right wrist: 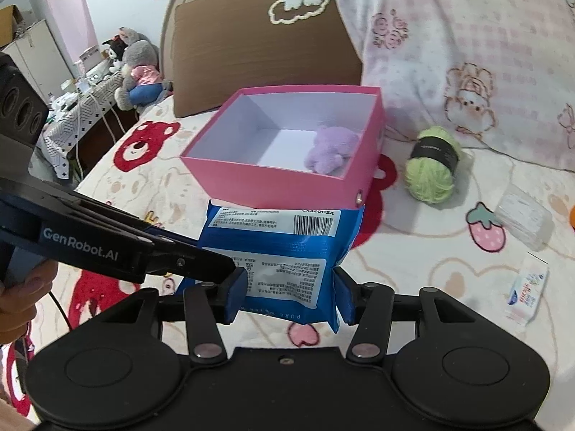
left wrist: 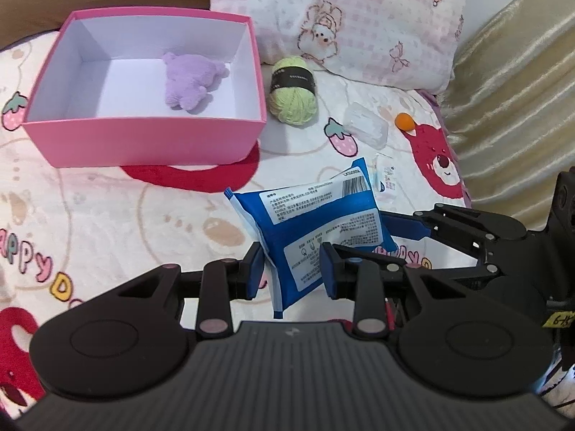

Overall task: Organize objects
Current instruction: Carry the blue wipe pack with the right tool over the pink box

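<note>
The blue wipes pack [right wrist: 284, 251] hangs above the bedspread [left wrist: 118, 212], short of the pink box [left wrist: 143, 97]. The left gripper [left wrist: 293, 269] is clamped on its edge. The right gripper [right wrist: 289, 292] straddles the other end; whether its pads press, I cannot tell. With one thin pinch, the pack could swing or slip before the box, whose purple plush toy [left wrist: 192, 84] leaves limited room.

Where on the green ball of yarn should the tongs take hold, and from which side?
Grip the green yarn ball across its black paper band, coming from above: it lies free on the blanket, and the banded middle looks firmest.
</note>
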Tool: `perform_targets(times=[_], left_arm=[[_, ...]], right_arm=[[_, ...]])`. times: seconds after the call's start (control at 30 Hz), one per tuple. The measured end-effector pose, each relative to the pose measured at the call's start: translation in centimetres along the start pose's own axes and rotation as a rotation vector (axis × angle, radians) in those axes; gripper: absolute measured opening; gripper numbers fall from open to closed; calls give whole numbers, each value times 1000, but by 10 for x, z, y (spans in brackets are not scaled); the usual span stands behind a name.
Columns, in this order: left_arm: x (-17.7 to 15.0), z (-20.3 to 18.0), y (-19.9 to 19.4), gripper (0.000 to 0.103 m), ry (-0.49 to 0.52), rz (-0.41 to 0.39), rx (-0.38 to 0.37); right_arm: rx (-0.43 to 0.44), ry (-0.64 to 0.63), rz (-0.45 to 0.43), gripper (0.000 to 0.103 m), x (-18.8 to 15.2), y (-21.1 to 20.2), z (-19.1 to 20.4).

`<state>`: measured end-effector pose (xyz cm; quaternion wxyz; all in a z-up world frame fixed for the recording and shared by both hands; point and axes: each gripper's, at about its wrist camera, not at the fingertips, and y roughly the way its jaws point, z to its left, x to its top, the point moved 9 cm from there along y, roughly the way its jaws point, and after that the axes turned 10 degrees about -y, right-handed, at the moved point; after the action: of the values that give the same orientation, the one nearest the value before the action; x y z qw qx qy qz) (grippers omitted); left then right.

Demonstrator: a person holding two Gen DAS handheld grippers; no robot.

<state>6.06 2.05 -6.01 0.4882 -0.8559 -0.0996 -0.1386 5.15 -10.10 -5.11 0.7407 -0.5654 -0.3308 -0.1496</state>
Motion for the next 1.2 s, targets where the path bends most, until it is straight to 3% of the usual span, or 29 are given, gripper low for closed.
perform_targets(times=[0.3,0.43,0.7,0.93,1.03,1.2], left_arm=[[20,14,-26,31,4,-31,52],[31,27,-34,34,-42,-62,34],[61,52,-39,34,-70,-129,58],[99,70,-43,34,-85,-190,117],[116,75,-35,34,-57,-185,181],[145,95,-25,35,-86,-183,211]], right_arm=[[28,-48,-20,57,26,3,19],[56,-53,-47,57,34,6,24],[72,-95,-77,37,65,21,26],[91,-118,-99,35,96,47,28],[84,-137,-92,35,109,64,26],[103,-165,-68,35,128,92,21]])
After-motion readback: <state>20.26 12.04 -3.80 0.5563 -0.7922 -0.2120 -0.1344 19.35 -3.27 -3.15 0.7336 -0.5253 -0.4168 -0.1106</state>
